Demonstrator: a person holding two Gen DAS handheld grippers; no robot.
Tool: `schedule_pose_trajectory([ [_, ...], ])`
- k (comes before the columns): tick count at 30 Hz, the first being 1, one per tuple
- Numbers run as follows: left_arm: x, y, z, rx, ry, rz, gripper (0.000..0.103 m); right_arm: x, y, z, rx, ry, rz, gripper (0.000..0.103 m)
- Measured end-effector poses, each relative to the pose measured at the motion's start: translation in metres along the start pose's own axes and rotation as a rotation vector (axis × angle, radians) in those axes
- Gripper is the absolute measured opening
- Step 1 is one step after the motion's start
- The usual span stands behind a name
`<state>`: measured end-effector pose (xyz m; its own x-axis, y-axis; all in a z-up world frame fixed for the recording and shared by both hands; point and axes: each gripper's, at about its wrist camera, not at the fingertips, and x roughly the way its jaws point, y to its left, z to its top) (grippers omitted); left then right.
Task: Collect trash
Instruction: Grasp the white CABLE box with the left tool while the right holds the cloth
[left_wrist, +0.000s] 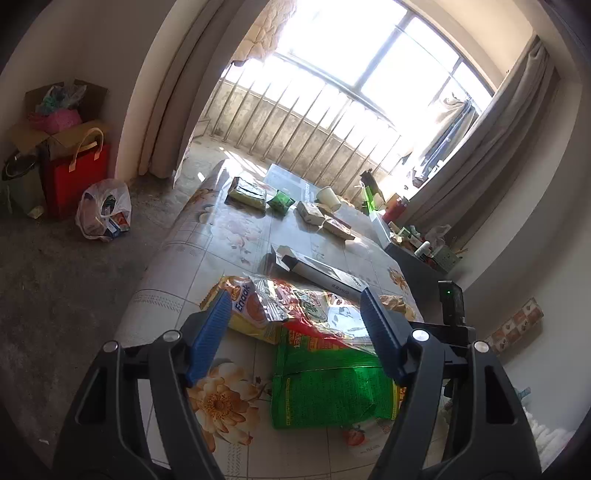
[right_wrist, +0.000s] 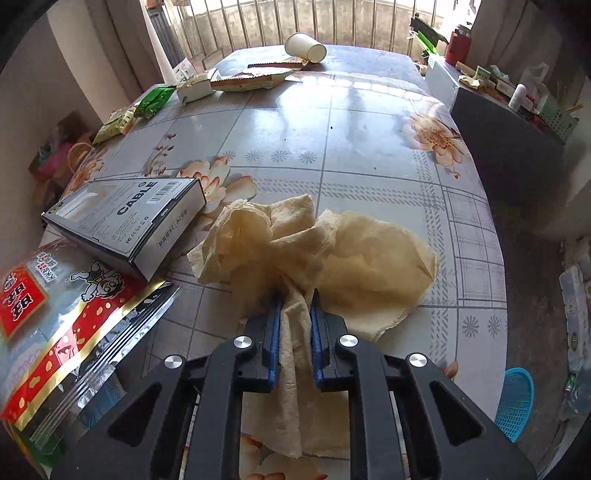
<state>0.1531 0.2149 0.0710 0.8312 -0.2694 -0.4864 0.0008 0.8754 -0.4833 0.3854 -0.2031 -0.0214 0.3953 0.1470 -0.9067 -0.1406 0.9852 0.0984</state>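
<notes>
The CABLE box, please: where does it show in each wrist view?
Left wrist view: the CABLE box lies mid-frame on the table, beyond the snack wrappers.
Right wrist view: the box sits at left, beside the crumpled tissue.
Shared landmark: the white paper cup, tipped over at the table's far end.

A glossy, flower-printed plastic cloth covers the bench (right_wrist: 369, 122). On it, beside the smooth grey cardboard cable box (right_wrist: 125, 218), lies matt, crumpled yellowish tissue paper (right_wrist: 332, 251) and shiny foil snack wrappers (right_wrist: 66, 332).
</notes>
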Motion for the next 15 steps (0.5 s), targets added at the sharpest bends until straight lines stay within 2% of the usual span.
schedule_pose_trajectory([
  [3, 0.002, -0.02, 0.019, 0.078, 0.004, -0.016, 0.068, -0.011, -0.011, -0.022, 0.027, 0.002, 0.018, 0.011],
  [6, 0.02, -0.039, 0.046, 0.139, 0.055, -0.039, 0.068, -0.021, -0.02, -0.044, 0.051, -0.004, 0.037, 0.011],
  [9, 0.055, -0.051, 0.072, 0.156, 0.168, -0.063, 0.068, -0.028, -0.03, -0.06, 0.087, -0.016, 0.07, 0.011],
  [11, 0.087, -0.053, 0.086, 0.155, 0.246, -0.044, 0.068, -0.031, -0.037, -0.066, 0.114, -0.02, 0.102, 0.01],
  [15, 0.167, -0.035, 0.104, 0.07, 0.458, -0.002, 0.068, -0.032, -0.046, -0.072, 0.153, -0.022, 0.152, 0.01],
])
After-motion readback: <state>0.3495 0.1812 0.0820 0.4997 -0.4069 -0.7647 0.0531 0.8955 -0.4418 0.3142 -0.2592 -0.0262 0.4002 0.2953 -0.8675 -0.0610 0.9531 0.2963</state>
